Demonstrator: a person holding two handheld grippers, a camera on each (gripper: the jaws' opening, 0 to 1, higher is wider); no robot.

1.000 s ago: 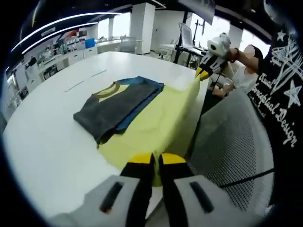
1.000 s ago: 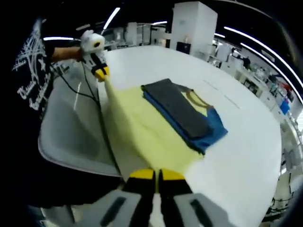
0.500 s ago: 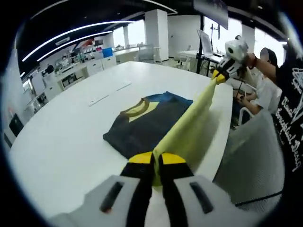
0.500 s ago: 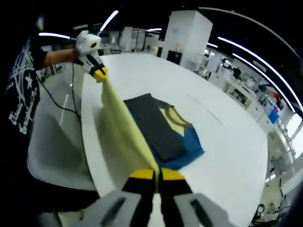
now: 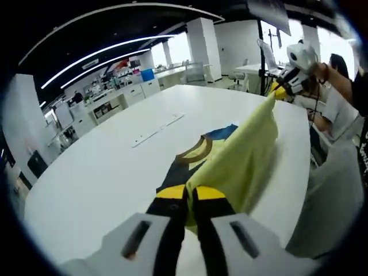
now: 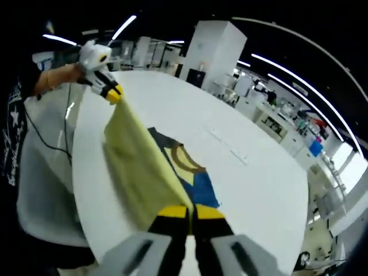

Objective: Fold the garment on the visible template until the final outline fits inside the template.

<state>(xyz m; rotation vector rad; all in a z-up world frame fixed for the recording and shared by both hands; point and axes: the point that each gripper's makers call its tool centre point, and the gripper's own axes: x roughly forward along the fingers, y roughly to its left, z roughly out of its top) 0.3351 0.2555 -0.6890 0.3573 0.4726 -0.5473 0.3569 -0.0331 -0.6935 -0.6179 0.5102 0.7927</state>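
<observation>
A yellow T-shirt with dark grey and blue sleeves and a tan collar [image 5: 198, 153] lies on the white table [image 5: 103, 172]. Its yellow body [image 5: 241, 155] is lifted off the table and hangs stretched between both grippers. My left gripper [image 5: 190, 192] is shut on one hem corner, and my right gripper [image 5: 280, 92], held by a hand at upper right, pinches the other. In the right gripper view my right gripper [image 6: 190, 211] is shut on the yellow cloth [image 6: 138, 167], with the left gripper [image 6: 113, 94] at upper left. The raised cloth hides most of the dark part; the collar [image 6: 184, 159] and blue sleeve [image 6: 202, 190] show beyond it.
Thin pale marks [image 5: 155, 129] lie on the table beyond the collar. A grey mesh chair [image 6: 40, 195] stands at the table's near edge beside the person. Lab benches and a white pillar [image 6: 210, 49] are far behind. The table spreads wide past the shirt.
Both grippers have raised the yellow hem higher and carried it over the table toward the collar. The lifted cloth now covers most of the dark folded sleeves.
</observation>
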